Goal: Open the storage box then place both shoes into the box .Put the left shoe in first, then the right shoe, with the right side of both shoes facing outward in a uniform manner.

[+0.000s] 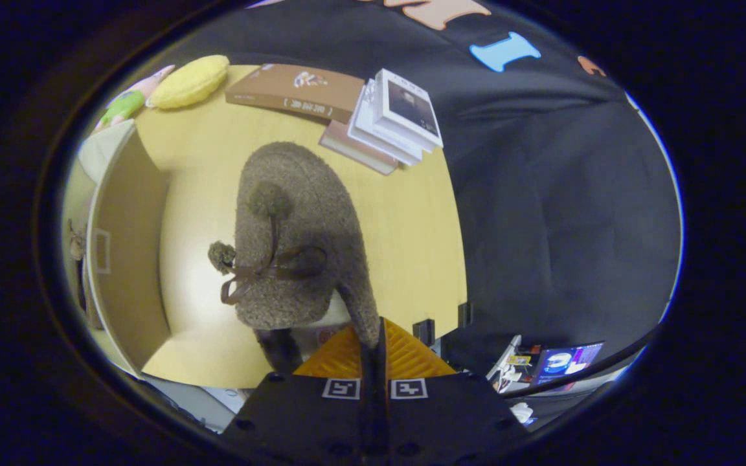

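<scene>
A fuzzy grey-brown shoe (295,226) with a brown ribbon bow and two pompoms hangs just ahead of my fingers, its toe pointing away toward the books. My gripper (373,340) is shut on the rim of the shoe's heel opening, both fingers pinching the fuzzy edge. The shoe is lifted above the yellow tabletop (405,226). To the left of the shoe stands the storage box (124,246), with a beige panel swung open toward the table. What lies inside the box is hidden.
At the back of the table lie a brown book (295,90) and a stack of white books (399,116). A yellow plush (188,81) and a pink-green toy (127,103) sit behind the box. The table's edge (460,259) runs close on the right.
</scene>
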`<act>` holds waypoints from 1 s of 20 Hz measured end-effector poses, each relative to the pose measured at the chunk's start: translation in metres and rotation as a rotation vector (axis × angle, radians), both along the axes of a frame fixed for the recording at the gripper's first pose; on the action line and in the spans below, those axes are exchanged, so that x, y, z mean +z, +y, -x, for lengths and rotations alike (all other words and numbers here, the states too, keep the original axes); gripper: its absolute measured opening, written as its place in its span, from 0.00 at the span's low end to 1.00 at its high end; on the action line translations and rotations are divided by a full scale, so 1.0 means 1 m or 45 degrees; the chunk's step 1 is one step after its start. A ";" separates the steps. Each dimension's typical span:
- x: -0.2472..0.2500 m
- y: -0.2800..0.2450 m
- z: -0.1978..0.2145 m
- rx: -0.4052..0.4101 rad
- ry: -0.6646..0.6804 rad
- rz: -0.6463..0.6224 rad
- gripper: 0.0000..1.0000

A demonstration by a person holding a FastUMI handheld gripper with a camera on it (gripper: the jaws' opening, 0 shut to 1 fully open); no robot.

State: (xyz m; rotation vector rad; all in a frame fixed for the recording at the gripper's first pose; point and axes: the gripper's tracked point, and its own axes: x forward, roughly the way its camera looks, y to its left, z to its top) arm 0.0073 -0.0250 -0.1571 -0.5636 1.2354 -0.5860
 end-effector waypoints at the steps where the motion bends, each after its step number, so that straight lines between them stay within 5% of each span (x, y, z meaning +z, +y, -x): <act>1: 0.009 0.013 -0.002 0.021 -0.020 0.016 0.03; 11: 0.040 0.162 -0.026 0.239 -0.129 -0.079 0.03; 20: -0.027 0.247 -0.029 0.004 -0.018 -0.355 0.03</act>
